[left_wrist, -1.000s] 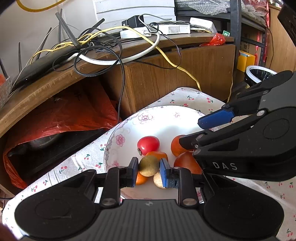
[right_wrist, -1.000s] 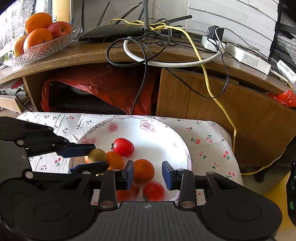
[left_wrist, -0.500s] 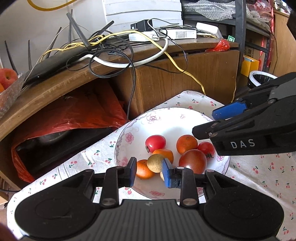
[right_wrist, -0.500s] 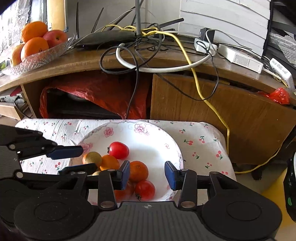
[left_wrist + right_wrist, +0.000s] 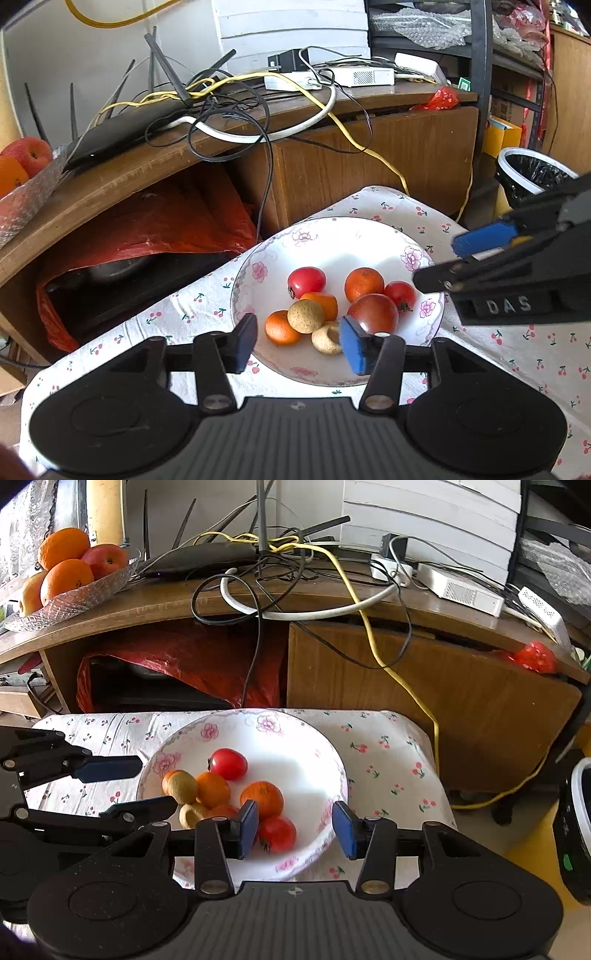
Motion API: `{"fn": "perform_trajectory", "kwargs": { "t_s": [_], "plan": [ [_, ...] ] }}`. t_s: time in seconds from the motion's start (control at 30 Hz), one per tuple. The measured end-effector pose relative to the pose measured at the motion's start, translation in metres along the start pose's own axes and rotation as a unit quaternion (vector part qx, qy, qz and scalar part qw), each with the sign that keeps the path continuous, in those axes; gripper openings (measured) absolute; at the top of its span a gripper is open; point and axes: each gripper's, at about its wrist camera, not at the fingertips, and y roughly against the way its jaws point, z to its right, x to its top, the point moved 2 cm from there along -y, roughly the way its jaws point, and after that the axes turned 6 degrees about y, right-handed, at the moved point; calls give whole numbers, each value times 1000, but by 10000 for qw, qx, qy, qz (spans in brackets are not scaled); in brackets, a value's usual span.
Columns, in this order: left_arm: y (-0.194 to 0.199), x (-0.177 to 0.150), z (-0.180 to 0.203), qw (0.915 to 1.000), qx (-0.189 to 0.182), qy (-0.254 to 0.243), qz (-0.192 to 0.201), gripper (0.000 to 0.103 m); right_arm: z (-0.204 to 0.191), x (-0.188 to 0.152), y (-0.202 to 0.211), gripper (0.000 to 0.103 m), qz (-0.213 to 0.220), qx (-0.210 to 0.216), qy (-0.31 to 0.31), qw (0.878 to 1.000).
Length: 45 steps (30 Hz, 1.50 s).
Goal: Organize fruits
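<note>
Blue-padded left gripper [image 5: 297,341] has let go of the tan fruit [image 5: 306,316], jaws opening and backed off; right gripper [image 5: 293,825] also opening, empty. All the fruit now sits in the plate [image 5: 332,236], so both drops look done. Only the right view shows the glass fruit dish [image 5: 74,598] fully.

White raised letters "DAS" showing on black side face of right hand-held gripper [image 5: 480,254], seen from left wrist view, reading left to right, slightly tilted. No other text, brand, number or sign reading clearly in either view; small marks on boxes atop desk [image 5: 332,602] staying too blurred.
</note>
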Motion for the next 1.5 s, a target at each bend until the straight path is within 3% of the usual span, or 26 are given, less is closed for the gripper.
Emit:
{"fn": "perform_trajectory", "kwargs": {
  "t_s": [0.33, 0.47, 0.93, 1.27, 1.5],
  "plan": [
    [14, -6, 8, 9996, 205, -63, 159, 84, -1, -17, 21, 41, -80, -89, -48, 9999],
    [17, -6, 7, 9996, 221, -40, 195, 87, -2, -19, 29, 46, -29, -145, -38, 9999],
    [37, -17, 5, 9985, 464, 115, 280, 103, -8, -28, 46, 47, 8, -185, -18, 9998],
    [50, -34, 8, 9981, 388, 455, 170, 103, -13, -44, 62, 48, -37, -166, -145, 9998],
    [65, -45, 14, 9978, 473, 419, 185, 103, -20, -60, 74, 48, -127, -113, -246, 9996]
  ]
}}
